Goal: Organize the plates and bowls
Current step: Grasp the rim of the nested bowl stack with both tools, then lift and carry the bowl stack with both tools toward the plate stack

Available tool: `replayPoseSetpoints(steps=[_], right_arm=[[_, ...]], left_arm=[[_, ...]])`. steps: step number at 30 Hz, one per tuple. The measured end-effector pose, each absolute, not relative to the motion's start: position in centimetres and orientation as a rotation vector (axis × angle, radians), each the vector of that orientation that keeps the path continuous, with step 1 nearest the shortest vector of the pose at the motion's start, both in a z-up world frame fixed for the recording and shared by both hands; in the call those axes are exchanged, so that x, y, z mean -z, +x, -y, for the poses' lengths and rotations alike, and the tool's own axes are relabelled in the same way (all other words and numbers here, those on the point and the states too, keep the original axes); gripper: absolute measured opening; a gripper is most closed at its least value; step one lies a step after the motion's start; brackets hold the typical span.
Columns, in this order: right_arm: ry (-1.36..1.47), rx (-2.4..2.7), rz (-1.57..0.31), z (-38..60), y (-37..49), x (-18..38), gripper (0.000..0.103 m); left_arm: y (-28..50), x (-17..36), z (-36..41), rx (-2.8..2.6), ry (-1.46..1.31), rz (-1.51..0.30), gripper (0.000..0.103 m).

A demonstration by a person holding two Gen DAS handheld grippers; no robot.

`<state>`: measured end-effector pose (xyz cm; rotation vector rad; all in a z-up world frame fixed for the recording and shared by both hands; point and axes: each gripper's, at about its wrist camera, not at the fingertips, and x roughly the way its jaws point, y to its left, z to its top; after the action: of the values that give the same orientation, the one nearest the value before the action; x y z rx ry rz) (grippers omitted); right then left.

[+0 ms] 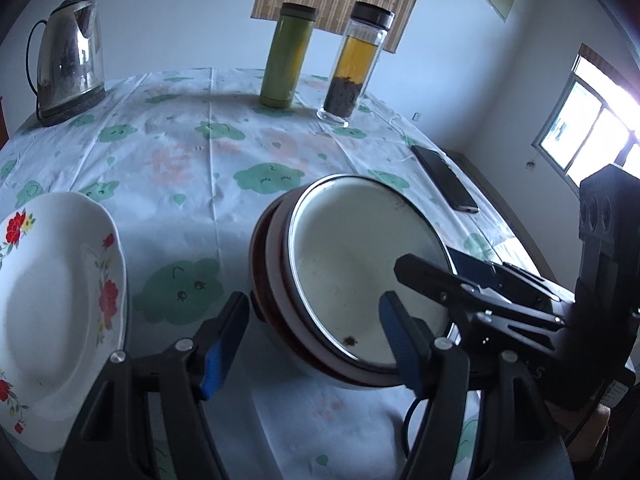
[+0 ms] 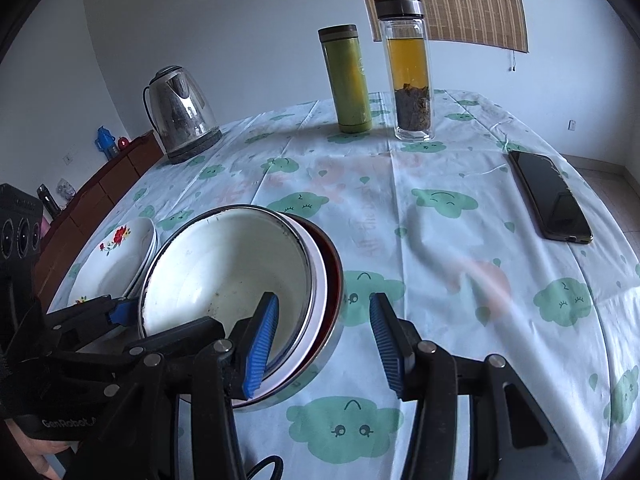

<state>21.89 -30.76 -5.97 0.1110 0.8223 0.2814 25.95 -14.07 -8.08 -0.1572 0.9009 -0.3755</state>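
Round surface (image 2: pixel 460 240) under a cloth printed with green clouds, in a pale-walled room with a window at 3 o'clock in the left view. At its far edge stand a kettle (image 2: pixel 182 116), a green flask (image 2: pixel 348 80) and a glass tea bottle (image 2: pixel 410 72); a phone (image 2: pixel 550 196) lies at 2 o'clock. Bowls (image 2: pixel 236 276): a white one nested in red-rimmed ones, the stack tilted, near the front edge. Plates (image 2: pixel 120 256): floral, apparently two stacked, just beside the bowls at 9 o'clock. Right gripper (image 2: pixel 324 344): fingers spread, one inside the white bowl and one outside the rim, straddling the wall but not visibly pinching it. Left gripper (image 1: pixel 316 344): fingers spread, one near the stack's outer wall, the other over the bowl's interior; contact cannot be told. Progress, as judged: bowls are nested and plates gathered, so sorting by kind seems largely done; what remains is probably settling the tilted stack flat and letting go.
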Motion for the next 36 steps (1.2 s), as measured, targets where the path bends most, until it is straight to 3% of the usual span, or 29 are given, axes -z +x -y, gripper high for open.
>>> replayPoseSetpoints(steps=[4,6,17,20,24,36], right_arm=[[0.158,-0.315,-0.854,30.6,22.1,6.6,0.048],[0.152,-0.305,-0.858,30.3,22.1,6.8,0.037],[0.129,-0.284,-0.825,30.1,21.5,5.5,0.024],[0.099,-0.272,-0.821,29.8,21.3,5.5,0.020],[0.144,-0.279,-0.836,30.6,21.7,5.9,0.020],[0.142,-0.306,-0.873,30.2,22.6,5.0,0.020]], left_arm=[[26.3,8.4,13.4,0.419,-0.234,-0.912,0.068],[26.4,8.9,13.4,0.431,-0.272,-0.933,0.066],[25.9,8.4,13.8,0.393,-0.243,-0.918,0.066],[25.7,8.7,14.3,0.377,-0.190,-0.917,0.061],[25.8,8.7,13.9,0.354,-0.186,-0.907,0.045],[26.0,8.1,13.0,0.346,-0.233,-0.935,0.042]])
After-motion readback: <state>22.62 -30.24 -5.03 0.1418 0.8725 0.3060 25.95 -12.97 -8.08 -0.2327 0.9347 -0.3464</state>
